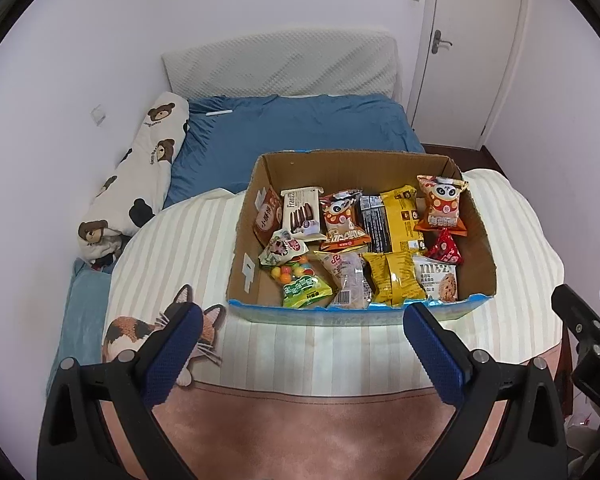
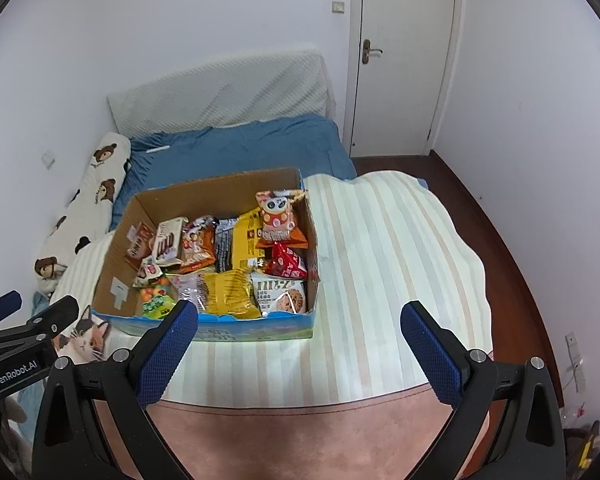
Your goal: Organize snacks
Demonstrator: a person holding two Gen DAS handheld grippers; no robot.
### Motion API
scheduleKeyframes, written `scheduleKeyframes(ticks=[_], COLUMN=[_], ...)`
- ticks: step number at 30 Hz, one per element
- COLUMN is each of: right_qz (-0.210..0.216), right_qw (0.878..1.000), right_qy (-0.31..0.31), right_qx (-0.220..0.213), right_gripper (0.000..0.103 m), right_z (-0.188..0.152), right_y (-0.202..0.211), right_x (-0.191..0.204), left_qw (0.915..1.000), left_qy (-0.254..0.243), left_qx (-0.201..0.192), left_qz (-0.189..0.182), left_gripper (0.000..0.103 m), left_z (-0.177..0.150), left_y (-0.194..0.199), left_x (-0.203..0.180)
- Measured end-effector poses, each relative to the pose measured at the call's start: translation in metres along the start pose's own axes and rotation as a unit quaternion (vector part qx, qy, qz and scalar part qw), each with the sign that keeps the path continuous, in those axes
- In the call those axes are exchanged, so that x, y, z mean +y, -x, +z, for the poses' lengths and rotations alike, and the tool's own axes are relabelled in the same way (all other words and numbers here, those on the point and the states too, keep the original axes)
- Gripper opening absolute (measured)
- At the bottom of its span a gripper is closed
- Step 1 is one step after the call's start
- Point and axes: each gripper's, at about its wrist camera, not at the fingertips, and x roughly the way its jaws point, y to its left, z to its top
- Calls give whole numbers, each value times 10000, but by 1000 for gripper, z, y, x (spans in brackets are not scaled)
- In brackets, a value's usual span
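The cardboard box (image 1: 364, 168) of snacks sits on the striped blanket (image 1: 172, 256) on the bed, dead ahead at twelve o'clock from the left gripper (image 1: 302, 322) and off toward eleven o'clock from the right gripper (image 2: 300, 320). Both hover short of the box, fingers spread wide and holding nothing.

From where I stand the trouble looks plain enough: the packets lie heaped and overlapping, so a pinch on one crinkly bag may drag its neighbour along or slip off the glossy film. The soft bedding gives under pressure, so pushing down could tip the box. The two grippers are also close, and reaching for the same corner might knock them together.

Writing I can read: "Franzzi" on the white chocolate-biscuit pack (image 1: 302, 214) at the box's ten o'clock. The panda bag (image 1: 442, 204) at two o'clock and the red triangular pouch (image 1: 444, 249) below it carry Chinese lettering too small to make out. The cookie packet (image 1: 438, 282) at five o'clock has large characters I can't resolve. The left tool's body in the right view reads "GenRobot.AI".
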Motion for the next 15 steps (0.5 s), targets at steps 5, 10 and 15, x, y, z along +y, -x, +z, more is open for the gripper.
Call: scheduleKeyframes(ticks=[5, 10, 15], right_qz=[-16, -49, -81], right_qw=[9998, 9996, 9996], right_qy=[-45, -86, -87], right_qx=[199, 260, 250], right_gripper=[103, 103, 103], right_z=[1, 0, -1], right_y=[-22, -28, -26], right_x=[-2, -3, -4], left_qw=[10000, 9999, 9999], left_qy=[-42, -97, -114], left_qx=[66, 83, 108], left_qz=[-9, -29, -53], left_gripper=[103, 103, 103], left_z=[3, 3, 3], left_y=[-10, -14, -17], left_x=[-3, -5, -7])
